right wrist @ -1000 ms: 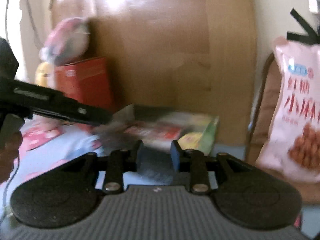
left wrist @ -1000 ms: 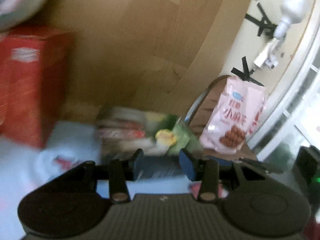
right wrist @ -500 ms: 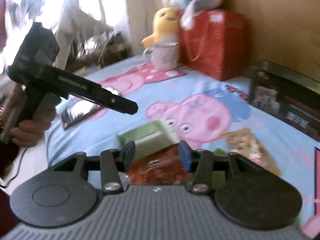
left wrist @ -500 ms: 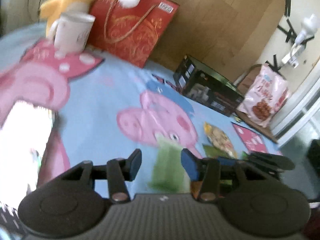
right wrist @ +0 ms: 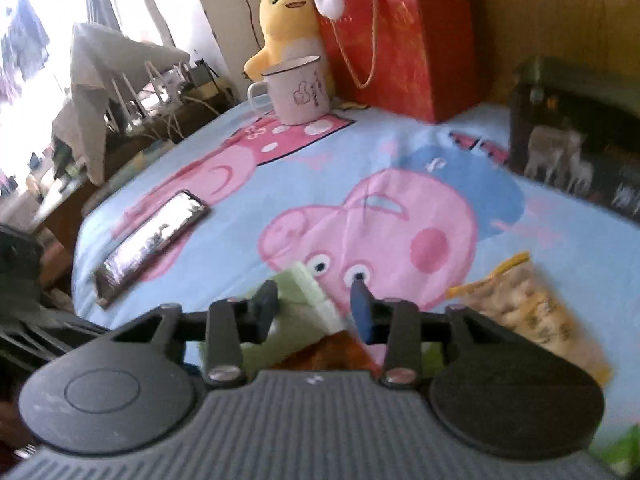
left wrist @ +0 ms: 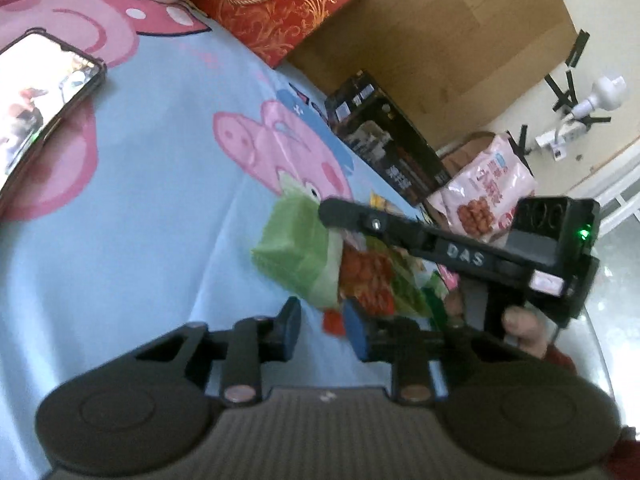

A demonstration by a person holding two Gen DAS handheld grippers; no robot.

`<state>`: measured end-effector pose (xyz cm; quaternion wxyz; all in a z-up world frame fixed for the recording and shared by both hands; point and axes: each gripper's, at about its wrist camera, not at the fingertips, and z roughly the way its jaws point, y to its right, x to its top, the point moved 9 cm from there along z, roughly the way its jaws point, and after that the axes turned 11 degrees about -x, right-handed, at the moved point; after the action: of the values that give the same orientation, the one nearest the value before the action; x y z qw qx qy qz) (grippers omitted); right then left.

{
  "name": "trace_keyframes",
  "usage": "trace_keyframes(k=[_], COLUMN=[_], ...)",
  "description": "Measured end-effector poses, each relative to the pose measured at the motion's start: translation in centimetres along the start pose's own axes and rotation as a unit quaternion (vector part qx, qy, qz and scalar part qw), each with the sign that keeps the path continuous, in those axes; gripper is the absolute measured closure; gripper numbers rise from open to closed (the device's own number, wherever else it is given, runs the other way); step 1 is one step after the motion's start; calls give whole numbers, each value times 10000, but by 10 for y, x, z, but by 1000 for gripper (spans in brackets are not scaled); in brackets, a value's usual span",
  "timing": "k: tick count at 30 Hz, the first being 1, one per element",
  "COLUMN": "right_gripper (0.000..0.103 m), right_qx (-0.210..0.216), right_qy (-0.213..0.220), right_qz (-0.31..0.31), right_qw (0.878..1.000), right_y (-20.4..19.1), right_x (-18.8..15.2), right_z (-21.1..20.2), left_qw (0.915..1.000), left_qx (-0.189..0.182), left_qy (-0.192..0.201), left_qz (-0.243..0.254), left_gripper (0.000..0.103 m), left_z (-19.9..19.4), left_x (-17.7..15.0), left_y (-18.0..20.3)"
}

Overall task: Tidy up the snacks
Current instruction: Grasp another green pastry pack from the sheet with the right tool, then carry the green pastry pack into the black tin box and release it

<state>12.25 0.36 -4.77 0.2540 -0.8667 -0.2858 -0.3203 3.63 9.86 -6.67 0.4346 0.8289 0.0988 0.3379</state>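
Note:
A green and red snack packet (left wrist: 304, 248) lies on the blue cartoon cloth (left wrist: 140, 220). My left gripper (left wrist: 322, 330) has its jaws drawn close, with the packet's red near corner between them. In the left wrist view my right gripper (left wrist: 332, 212) reaches over the packet's far end from the right, held by a hand (left wrist: 524, 332). In the right wrist view the right gripper (right wrist: 314, 310) straddles the packet's pale green end (right wrist: 304, 296). Its jaws are closing, and a gap still shows beside the right pad.
A yellow nut packet (right wrist: 532, 312) lies to the right of the green one. A black box (left wrist: 384, 148), a red gift bag (left wrist: 280, 4) and a mug (right wrist: 298, 92) stand at the back. A phone (left wrist: 40, 96) lies left. A pink snack bag (left wrist: 488, 196) leans beyond the table.
Both views swung away from the black box and wooden board and down to the cloth. Both grippers have come to the green packet, and the left jaws have narrowed.

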Motion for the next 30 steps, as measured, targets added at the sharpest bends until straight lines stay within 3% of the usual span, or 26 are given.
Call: trace_keyframes(k=[3,7,10,13,15,17,21,28,30], right_gripper=[62,60,58,42,40,34,34,35,45], right_qx=[67,336,361,-55,-195,-249,-305,-361,-322], right_qy=[-7,-139,-50,206,248,220,122,-1,48], right_qz=[-73,-280,-618,-1154,-1376,-1457,-1492,-1317,-1385], right_qw=[10000,9989,9974,9931,9900,9888,9883,9906,9898], right_y=[-9,-21,-30,-33,-33,-31,-28,-24,-28], right_x=[-4,-16,-18,-14,-12,-12,-14,-16,-16], right_z=[-7,-19,-26,-32,-31,-26,-12,2,4], left_qw=[9998,9931,9926,9918,9920,9928,9923,9903,9892], left_qx=[163,872,855,822,823,793,865,994,979], left_qy=[111,577,774,900,878,794,628,172,97], left_qz=[101,525,368,376,379,409,626,952,1084], left_gripper=[81,79,75,65,56,53,48,50,55], left_z=[2,-6,-15,-27,-30,-30,-18,17,22], left_x=[13,42,57,60,58,57,61,62,59], left_y=[-5,-13,-19,-17,-17,-16,-14,-14,-11])
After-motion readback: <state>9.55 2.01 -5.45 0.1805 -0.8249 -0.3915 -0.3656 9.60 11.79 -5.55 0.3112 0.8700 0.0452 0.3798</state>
